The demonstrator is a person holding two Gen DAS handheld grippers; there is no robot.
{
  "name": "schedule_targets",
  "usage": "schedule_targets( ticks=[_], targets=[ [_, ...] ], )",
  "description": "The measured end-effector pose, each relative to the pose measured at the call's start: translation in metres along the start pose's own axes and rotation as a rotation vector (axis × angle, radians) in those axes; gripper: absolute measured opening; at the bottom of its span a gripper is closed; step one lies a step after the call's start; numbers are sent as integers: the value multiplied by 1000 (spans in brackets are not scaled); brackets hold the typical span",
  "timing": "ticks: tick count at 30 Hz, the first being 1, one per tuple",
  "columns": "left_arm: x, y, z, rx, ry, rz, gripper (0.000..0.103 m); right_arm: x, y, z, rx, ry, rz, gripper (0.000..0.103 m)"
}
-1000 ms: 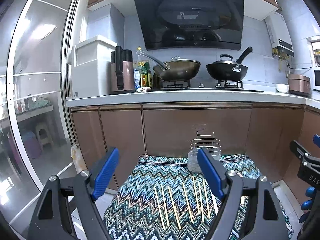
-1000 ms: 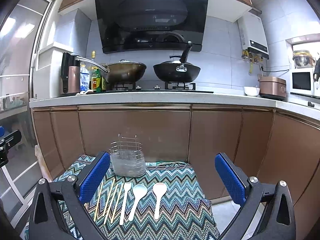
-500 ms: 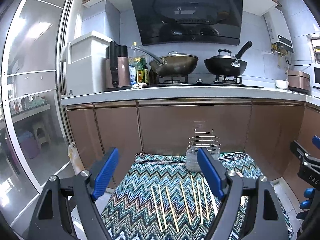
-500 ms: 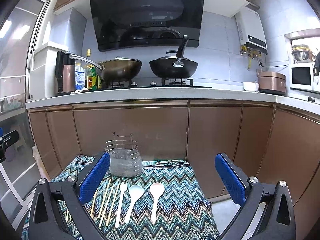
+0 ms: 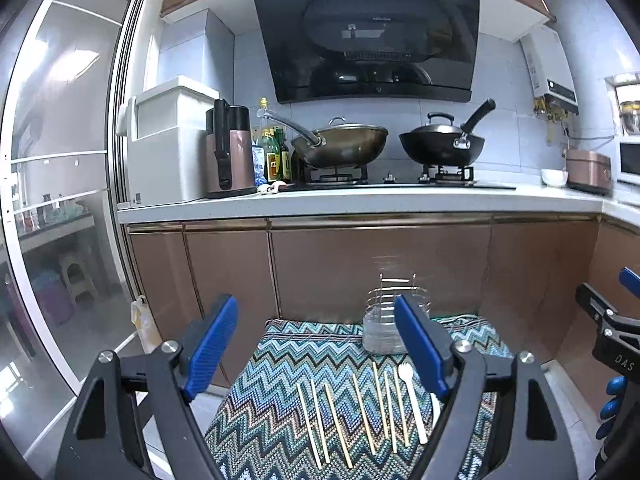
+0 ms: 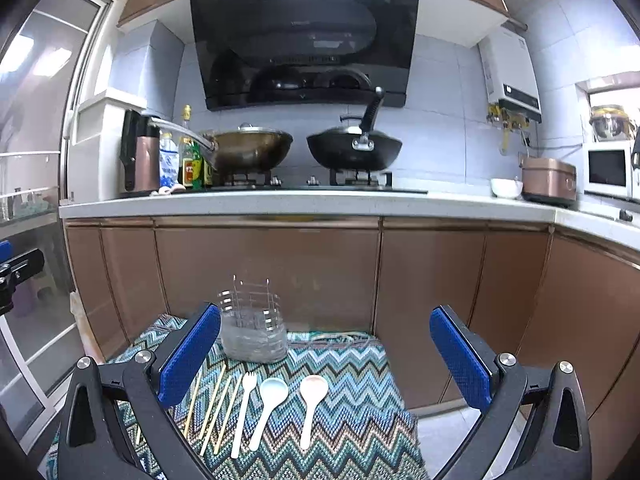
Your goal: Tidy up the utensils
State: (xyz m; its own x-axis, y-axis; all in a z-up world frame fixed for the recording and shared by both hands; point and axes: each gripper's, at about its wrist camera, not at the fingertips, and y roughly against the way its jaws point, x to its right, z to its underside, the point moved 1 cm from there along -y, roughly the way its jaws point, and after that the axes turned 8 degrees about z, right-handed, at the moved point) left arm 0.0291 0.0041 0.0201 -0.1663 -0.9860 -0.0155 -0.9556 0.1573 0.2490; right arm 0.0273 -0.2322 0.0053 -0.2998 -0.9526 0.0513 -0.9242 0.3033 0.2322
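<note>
Several wooden chopsticks (image 5: pixel 344 420) lie side by side on a zigzag-patterned cloth (image 5: pixel 280 384); they also show in the right wrist view (image 6: pixel 216 412). A white fork (image 6: pixel 242 412), a pale blue spoon (image 6: pixel 268 406) and a pink-white spoon (image 6: pixel 310 402) lie to their right. A wire utensil holder (image 6: pixel 254 332) stands at the cloth's far edge, also in the left wrist view (image 5: pixel 384 324). My left gripper (image 5: pixel 316 356) is open and empty above the chopsticks. My right gripper (image 6: pixel 326 356) is open and empty above the spoons.
Brown cabinet doors (image 6: pixel 280 272) rise just behind the cloth under a white counter (image 6: pixel 320 204) with two woks (image 6: pixel 352 152) on a stove. A glass sliding door (image 5: pixel 60 200) is at the left. The right gripper shows at the left view's right edge (image 5: pixel 608 328).
Both views have shifted slightly: the counter and woks sit lower in frame and the utensils a little nearer. Both grippers stay open and nothing on the cloth has moved.
</note>
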Motion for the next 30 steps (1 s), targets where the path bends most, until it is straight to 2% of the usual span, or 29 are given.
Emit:
schedule_targets(
  ticks=[7,11,16,21,25,28,30],
  targets=[
    [-28,-8,-36,-27,27,25,79,16,15,-34,103,0,15,103],
    [-30,-24,-47,-73,14,62,79,17,10,-53,81,44,19,103],
    [-31,-54,-38,-170,52,119,79,16,-5,-59,36,71,-13,103],
    [-23,-102,-16,-330,89,199,79,16,-45,-48,-63,79,-76,103],
    [-10,-142,9,-463,126,266,79,19,-96,-22,-210,56,-151,100],
    [6,-174,33,-562,144,312,78,21,-129,5,-323,35,-220,84],
    [17,-195,48,-627,153,346,76,26,-160,30,-433,-4,-289,66]
  ],
)
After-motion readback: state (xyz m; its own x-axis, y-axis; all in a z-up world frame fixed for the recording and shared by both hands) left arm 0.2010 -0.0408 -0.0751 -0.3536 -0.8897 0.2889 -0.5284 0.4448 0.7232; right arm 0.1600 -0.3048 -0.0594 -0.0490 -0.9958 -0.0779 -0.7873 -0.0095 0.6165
